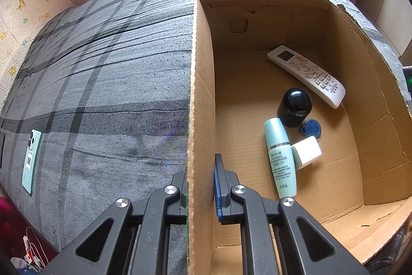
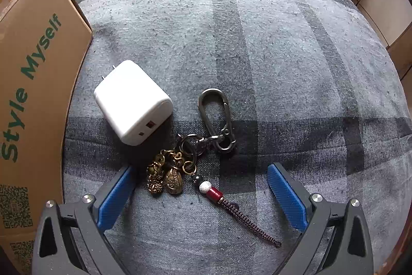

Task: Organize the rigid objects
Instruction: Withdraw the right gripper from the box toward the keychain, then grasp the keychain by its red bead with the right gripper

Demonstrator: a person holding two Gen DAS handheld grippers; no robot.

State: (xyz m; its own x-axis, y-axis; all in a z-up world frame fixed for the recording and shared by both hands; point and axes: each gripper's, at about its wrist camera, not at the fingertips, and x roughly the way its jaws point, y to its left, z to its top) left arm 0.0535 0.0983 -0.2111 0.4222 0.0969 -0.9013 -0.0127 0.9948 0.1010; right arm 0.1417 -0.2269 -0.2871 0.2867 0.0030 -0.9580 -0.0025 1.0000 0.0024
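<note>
My left gripper [image 1: 199, 179] is shut on the left wall of the open cardboard box [image 1: 200, 84], with the wall pinched between its pads. Inside the box lie a white remote [image 1: 306, 74], a black domed jar [image 1: 294, 106], a small blue cap [image 1: 311, 128], a teal bottle [image 1: 280, 159] and a small white charger [image 1: 307, 151]. My right gripper [image 2: 199, 168] is open just above the bed, its blue pads [image 2: 116, 195] on either side of a keychain [image 2: 190, 159] with a carabiner, brass charms and a braided cord. A larger white charger [image 2: 134, 102] lies beside the keychain.
Everything rests on a grey plaid bed cover [image 1: 103, 68]. A green phone [image 1: 31, 161] lies face down near the cover's left edge. In the right wrist view the box's printed outer side [image 2: 33, 94] stands close on the left. Cables [image 1: 33, 246] lie on the floor.
</note>
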